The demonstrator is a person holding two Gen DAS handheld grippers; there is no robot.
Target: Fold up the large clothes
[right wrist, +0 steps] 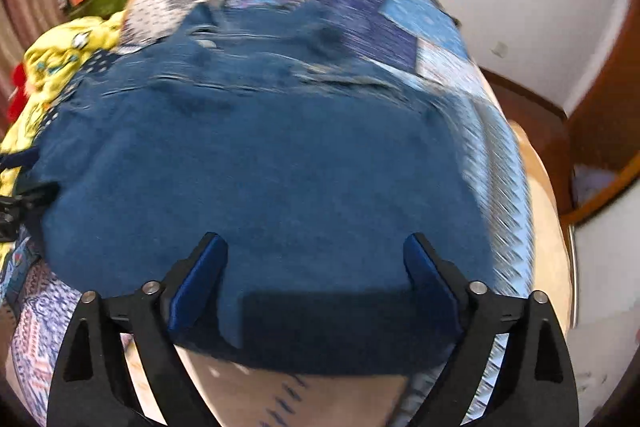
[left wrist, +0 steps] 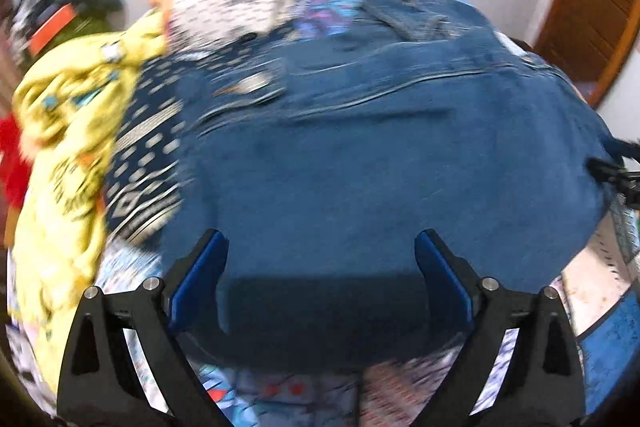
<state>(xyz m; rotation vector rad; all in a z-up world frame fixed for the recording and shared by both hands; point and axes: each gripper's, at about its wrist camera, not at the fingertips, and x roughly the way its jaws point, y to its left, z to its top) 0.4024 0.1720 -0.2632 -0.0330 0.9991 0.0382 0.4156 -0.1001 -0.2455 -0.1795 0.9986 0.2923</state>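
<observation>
At the far left of your left-wrist view a crumpled yellow printed garment (left wrist: 68,147) lies heaped on the patchwork bedspread (left wrist: 600,279), with a scrap of red cloth (left wrist: 12,163) at its outer edge. Just beside it, toward the middle, sits a navy fabric with a white geometric print (left wrist: 148,155), partly tucked under the big blue denim-like garment (left wrist: 360,155) you are folding. That garment is spread flat across the middle of the bed, with its seams and rumpled upper part at the far end.

Your left gripper (left wrist: 322,247) hangs over the near edge of the blue garment, its blue-padded jaws standing wide apart with nothing pinched between them; the cloth lies below them and their shadow falls on it.

Your right gripper (right wrist: 316,247) is over the same garment (right wrist: 260,155) nearer its right edge, jaws likewise spread wide and empty. Right of it the bedspread (right wrist: 500,147) drops away toward a white wall and brown wooden furniture (right wrist: 608,115). Both views are motion-blurred.
</observation>
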